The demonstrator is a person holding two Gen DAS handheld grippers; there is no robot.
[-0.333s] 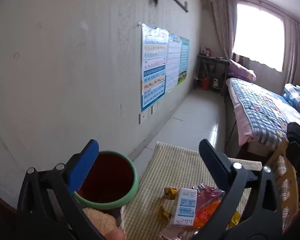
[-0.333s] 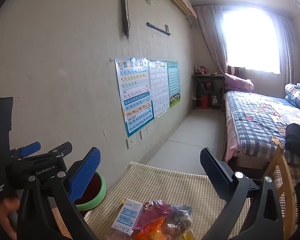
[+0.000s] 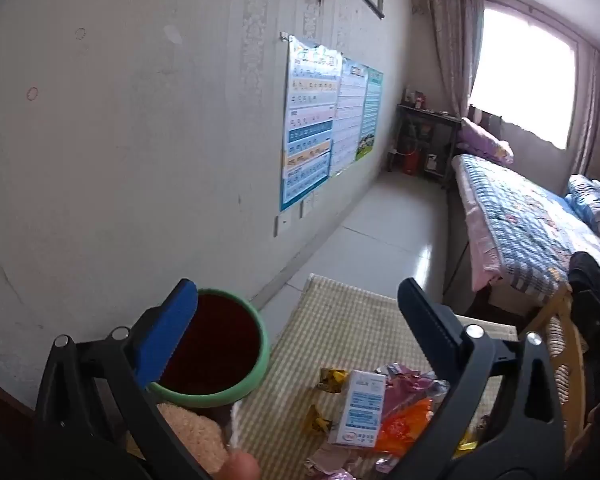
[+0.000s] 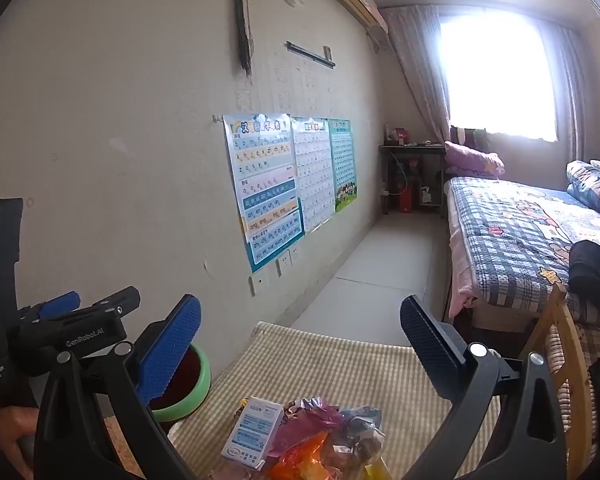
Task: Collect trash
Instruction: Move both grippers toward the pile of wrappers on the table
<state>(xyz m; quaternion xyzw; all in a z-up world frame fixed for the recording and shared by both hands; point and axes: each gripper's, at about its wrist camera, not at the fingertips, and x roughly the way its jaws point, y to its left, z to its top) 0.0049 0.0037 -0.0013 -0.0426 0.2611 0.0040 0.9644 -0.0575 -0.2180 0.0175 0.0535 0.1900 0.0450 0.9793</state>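
Observation:
A pile of trash lies on a checked tablecloth (image 3: 340, 320): a white and blue carton (image 3: 360, 410), orange and pink wrappers (image 3: 404, 420) and small yellow wrappers (image 3: 332, 376). A green-rimmed bin (image 3: 216, 352) with a dark red inside stands left of the table. My left gripper (image 3: 300, 320) is open and empty above the pile and bin. My right gripper (image 4: 300, 336) is open and empty above the carton (image 4: 254, 430) and wrappers (image 4: 320, 436). The left gripper's body (image 4: 72, 332) shows at the left in the right wrist view, next to the bin (image 4: 188, 388).
A wall with posters (image 4: 264, 188) runs along the left. A bed with a checked quilt (image 4: 520, 236) is at the right, a wooden chair (image 4: 560, 360) by the table. A tan plush thing (image 3: 192, 436) lies below the bin.
Both views have shifted very slightly; the grippers remain open and the trash has not moved.

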